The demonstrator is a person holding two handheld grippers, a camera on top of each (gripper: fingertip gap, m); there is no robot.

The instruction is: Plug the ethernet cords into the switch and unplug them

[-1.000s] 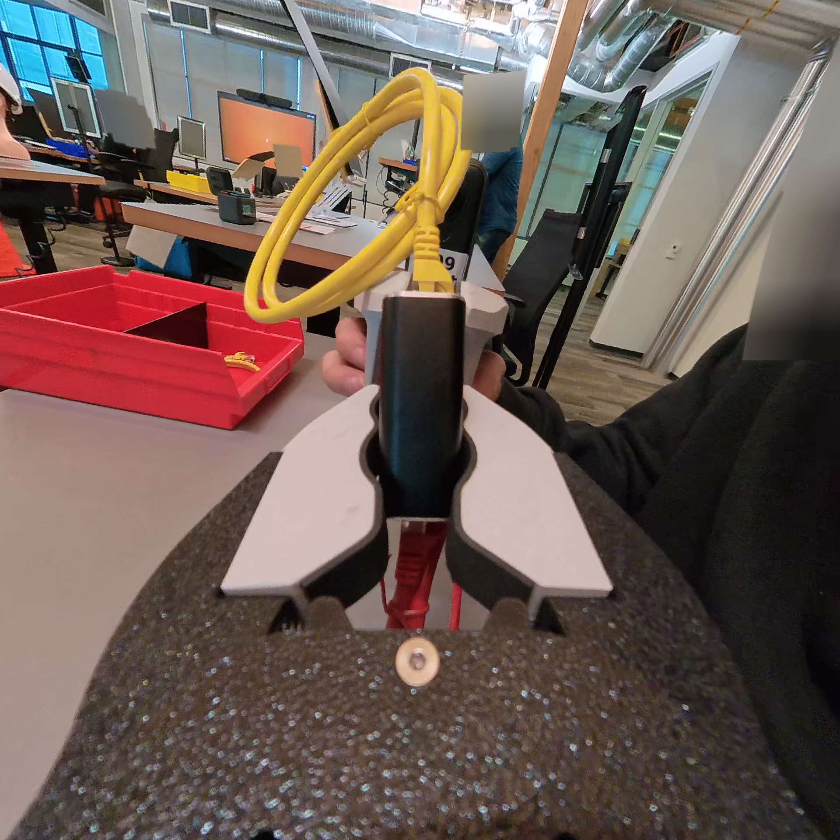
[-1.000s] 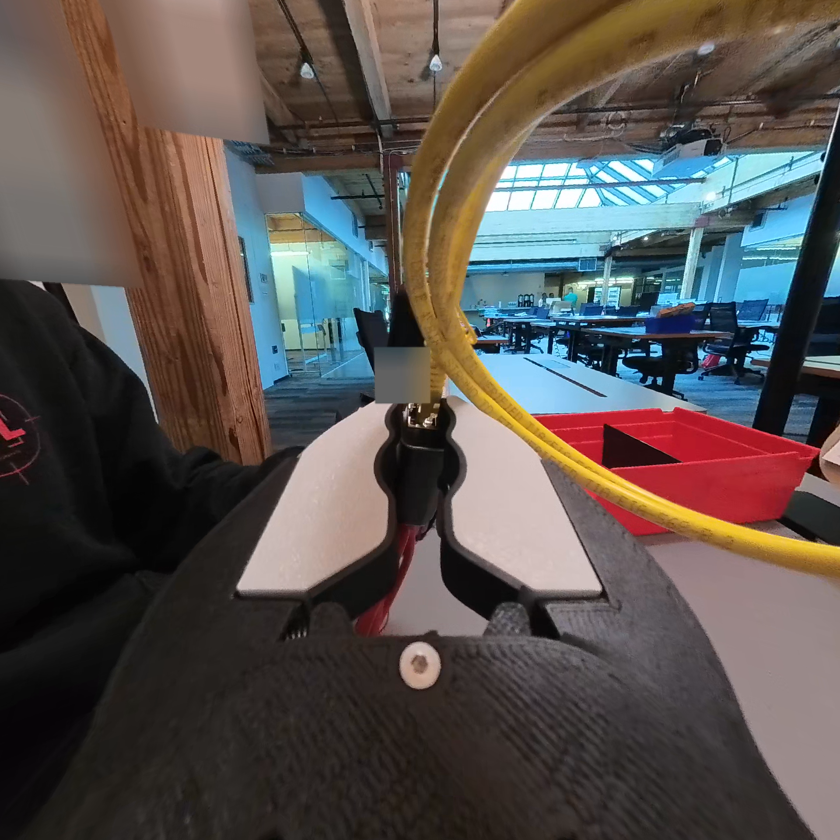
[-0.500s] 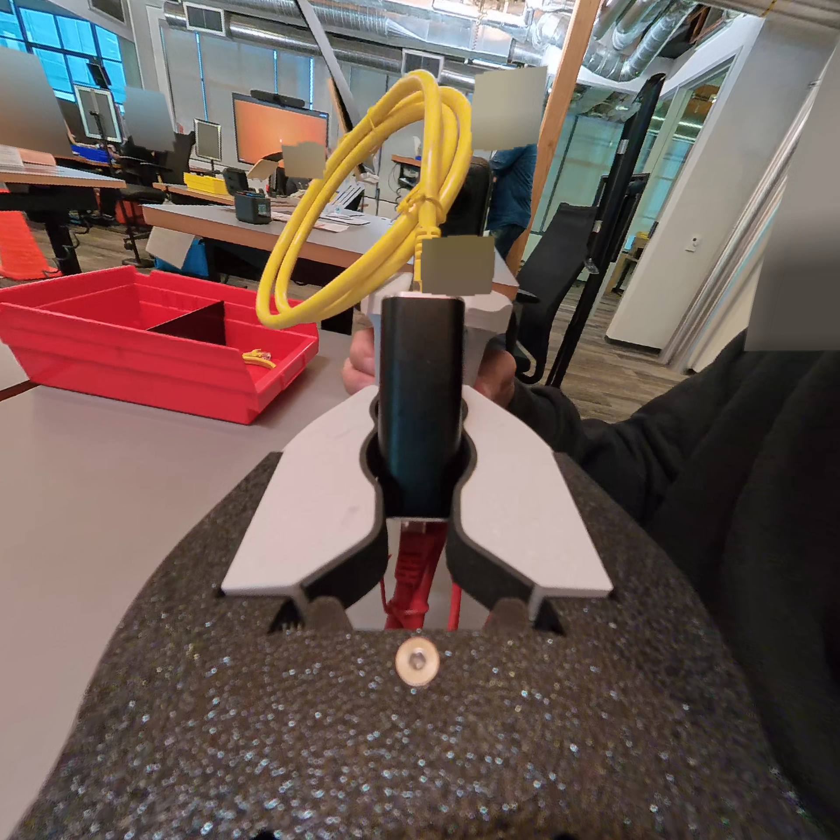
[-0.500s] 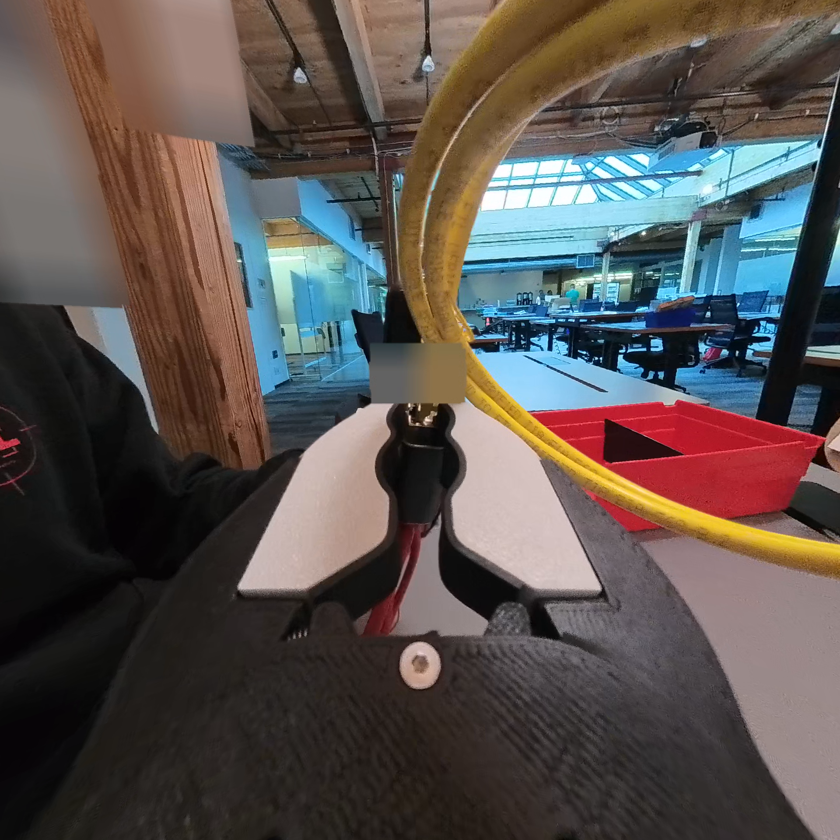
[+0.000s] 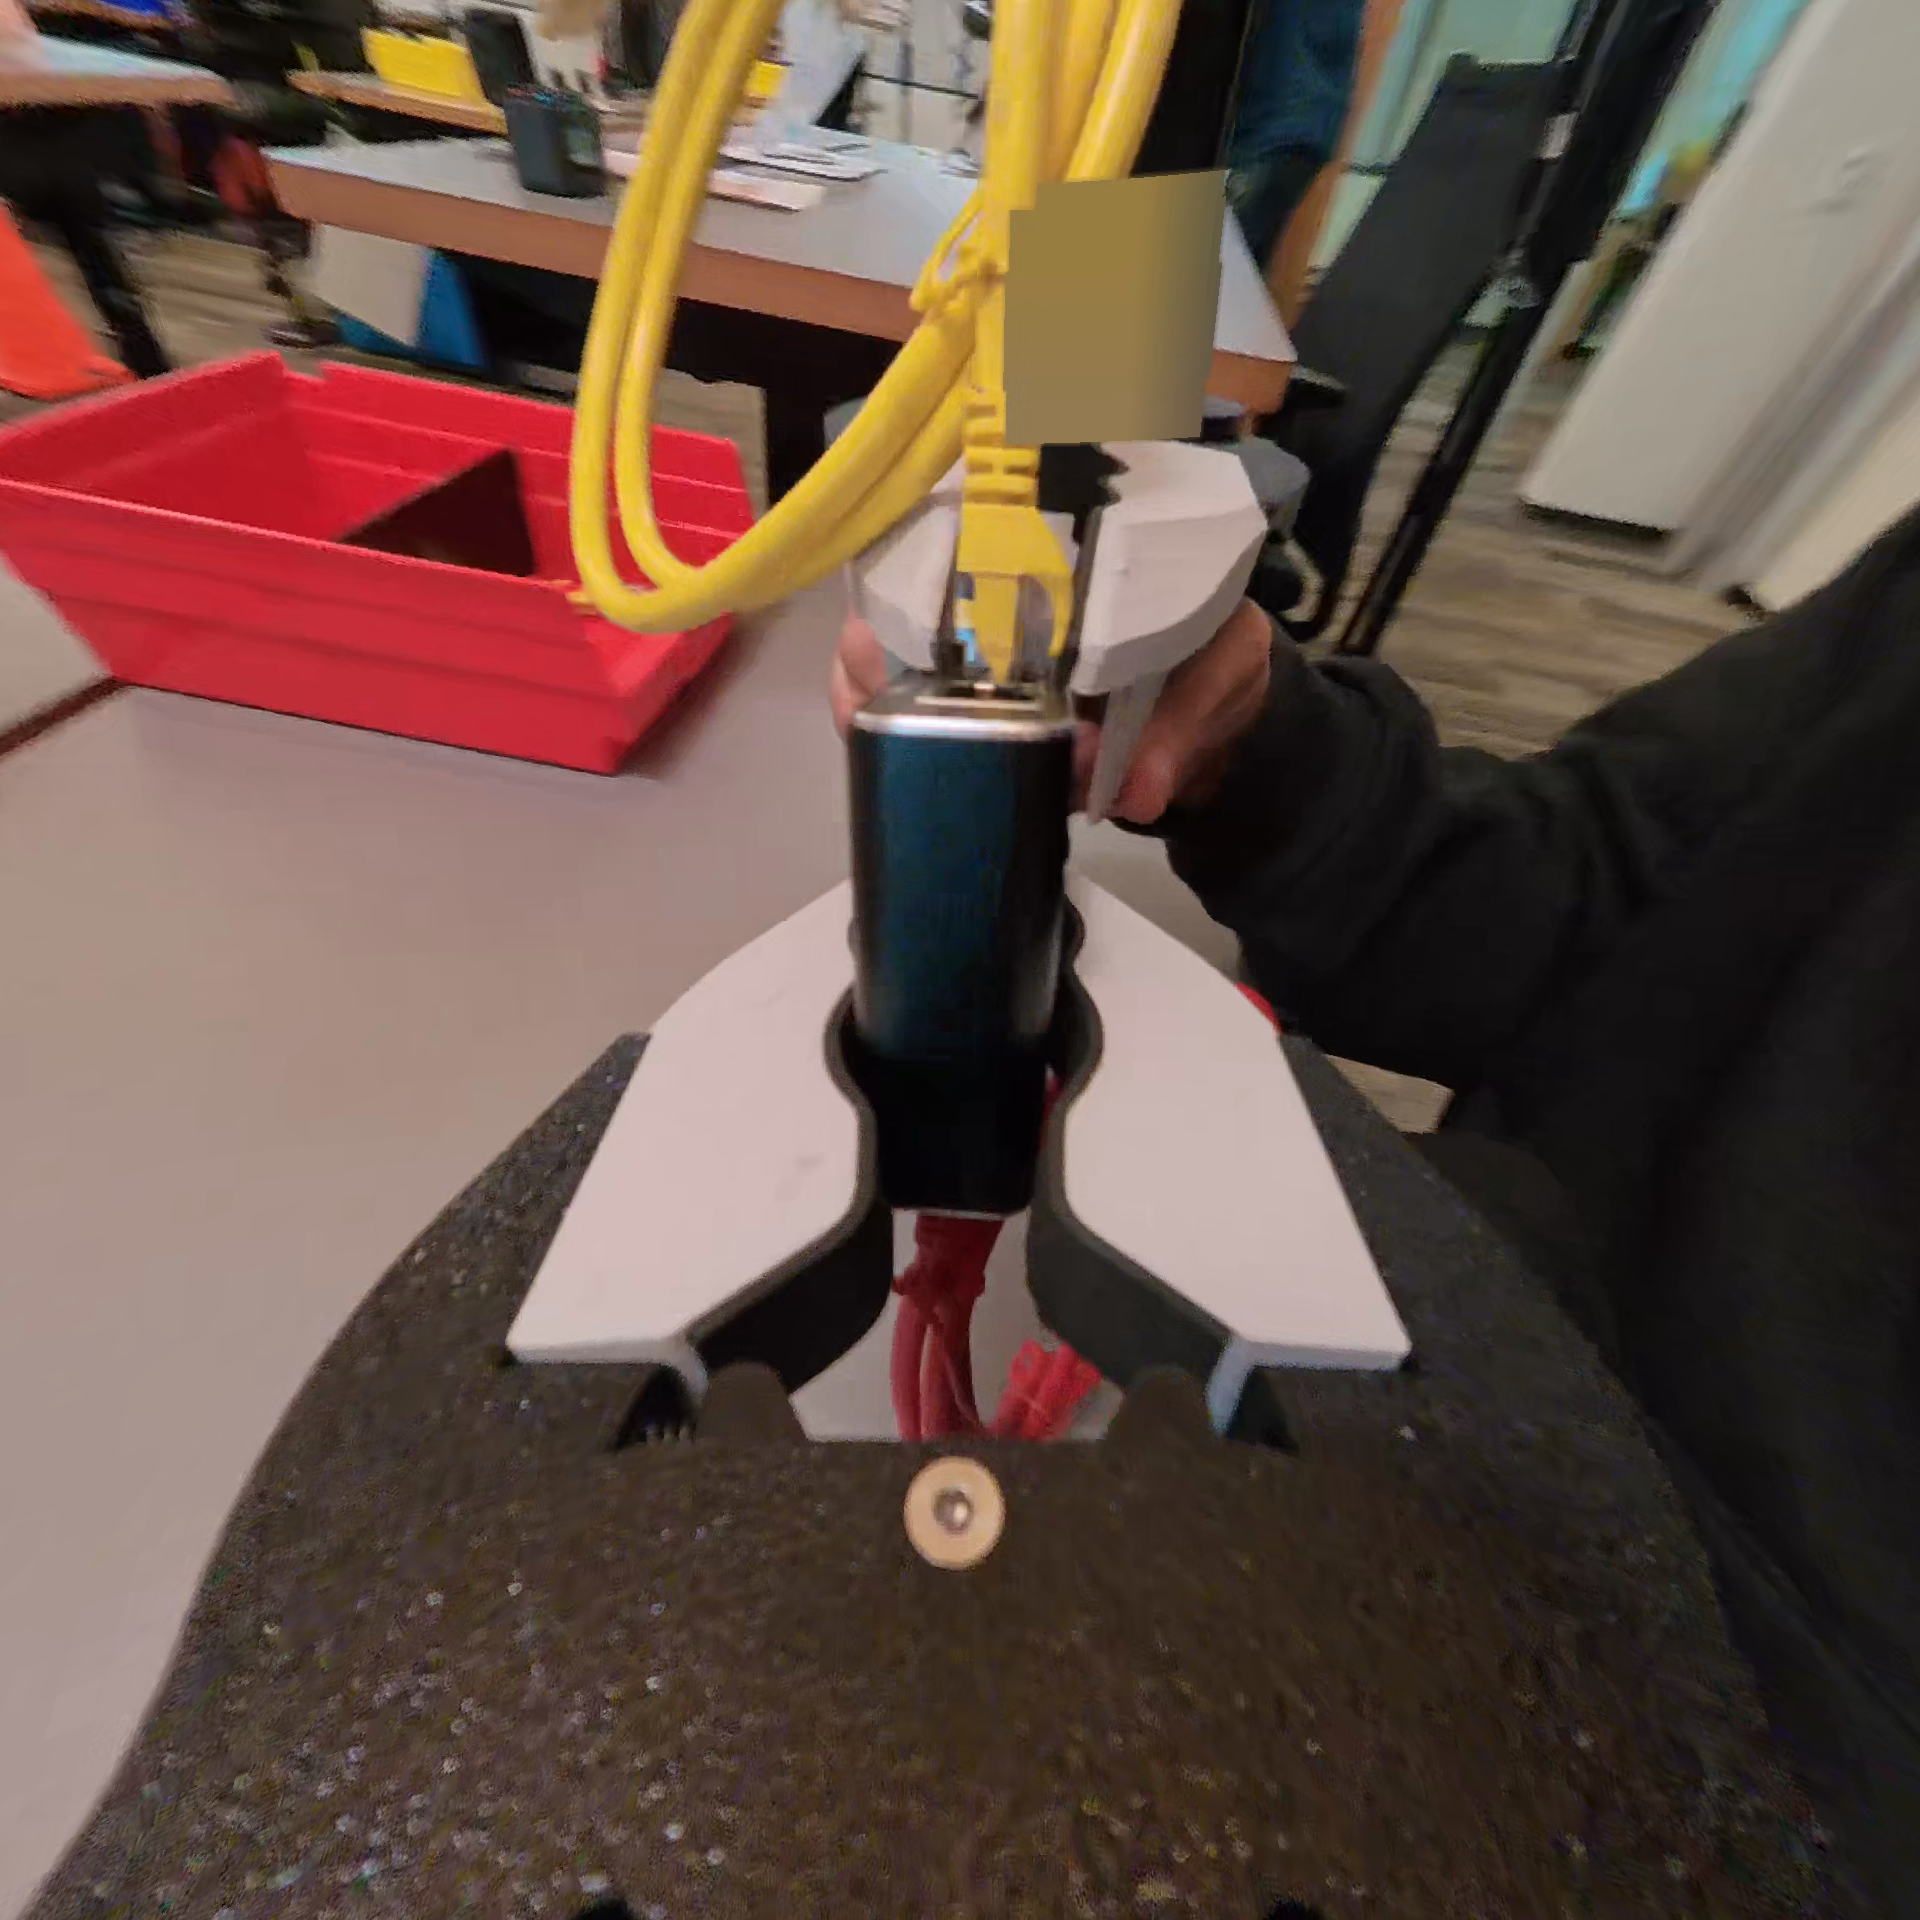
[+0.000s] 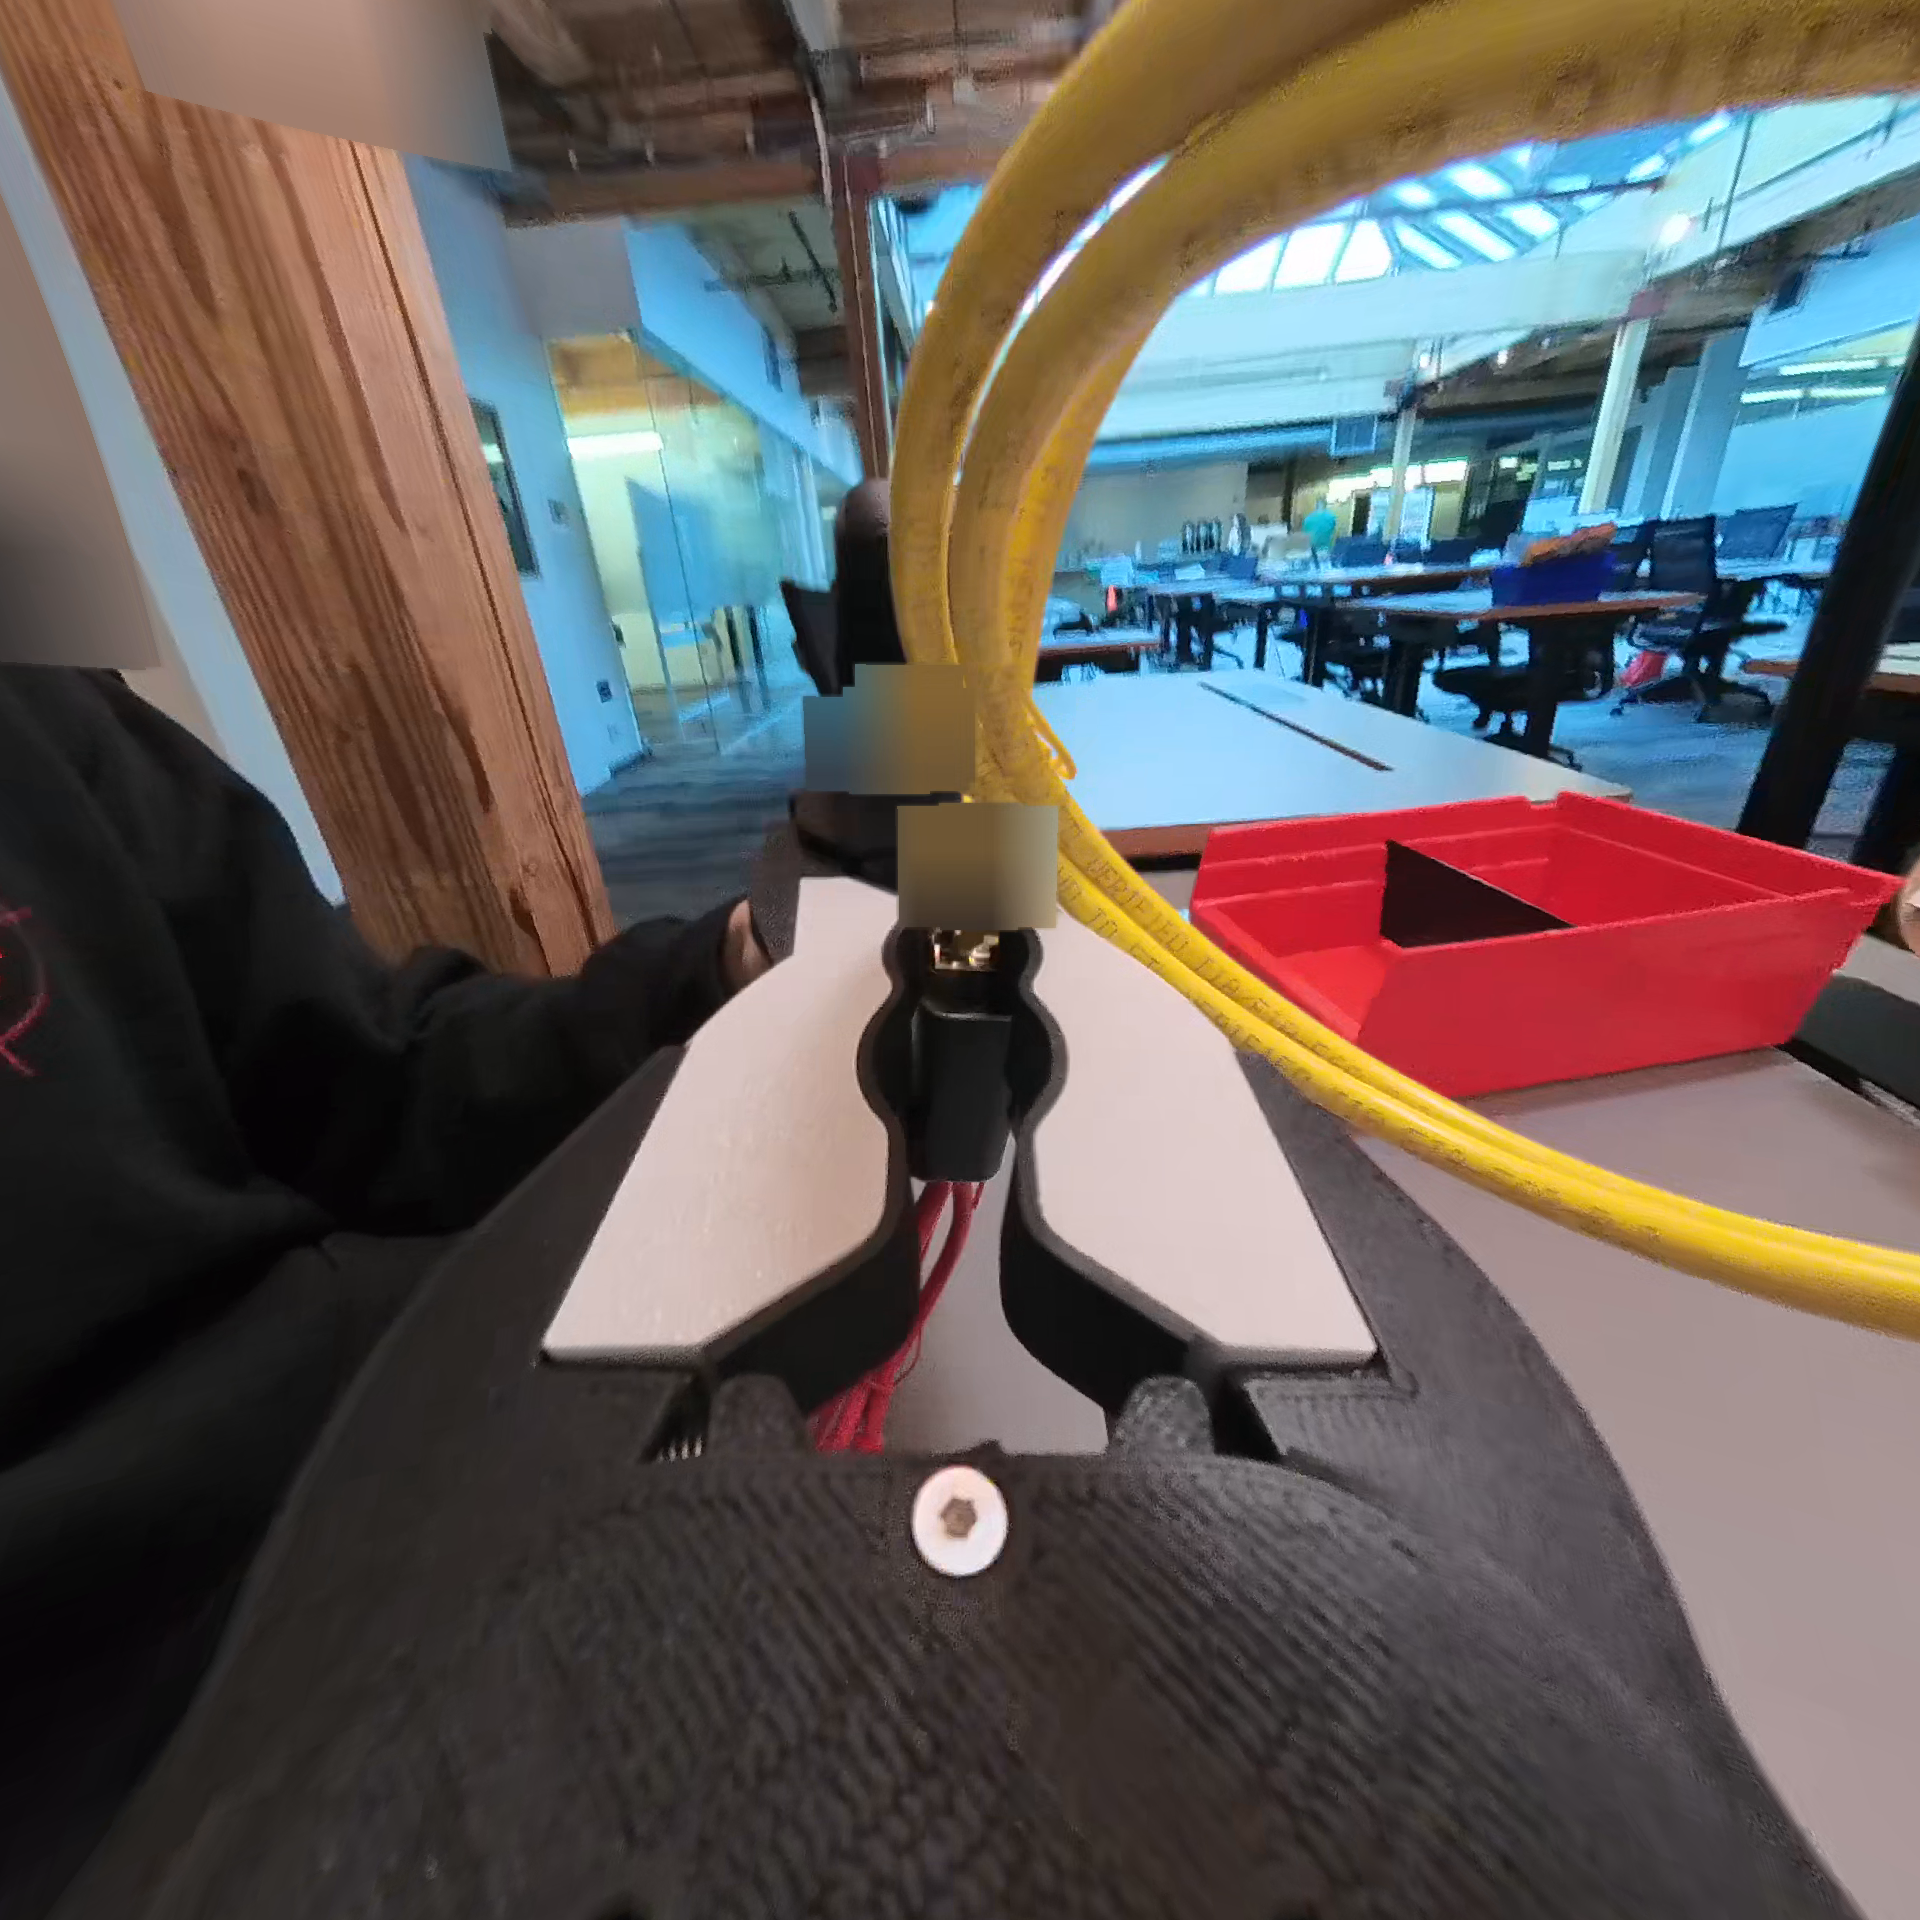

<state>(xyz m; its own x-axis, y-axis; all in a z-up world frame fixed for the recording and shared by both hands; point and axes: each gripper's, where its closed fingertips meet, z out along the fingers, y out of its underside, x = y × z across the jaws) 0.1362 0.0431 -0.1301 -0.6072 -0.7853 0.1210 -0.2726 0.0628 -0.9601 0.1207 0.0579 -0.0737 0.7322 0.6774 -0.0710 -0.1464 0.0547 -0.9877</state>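
Note:
My left gripper (image 5: 961, 935) is shut on a black switch (image 5: 956, 862) and holds it above the table. A red cord (image 5: 940, 1330) is plugged into the switch's near end and hangs between the fingers. My right gripper (image 5: 1049, 561) faces it from the far side and is shut on the plug (image 5: 1003, 551) of a coiled yellow cord (image 5: 644, 416). The plug tip stands at the port mouth on the switch's far end. In the right wrist view the right gripper (image 6: 961, 935) shows the switch (image 6: 961, 1081) and red cord (image 6: 914, 1299) in the finger gap, with the yellow loops (image 6: 1247, 1039) arching overhead.
A red bin (image 5: 312, 603) with a black divider stands on the grey table (image 5: 312, 987) at the left; it also shows in the right wrist view (image 6: 1558, 987). A person's dark sleeve (image 5: 1558, 883) fills the right. A wooden post (image 6: 312, 520) stands behind. The grippers' ends are close to 5 centimeters from one another.
The switch's far end now shows its port face, and more of the yellow plug shows above it than before. Both grippers keep their grip. The view has drawn nearer to the table.

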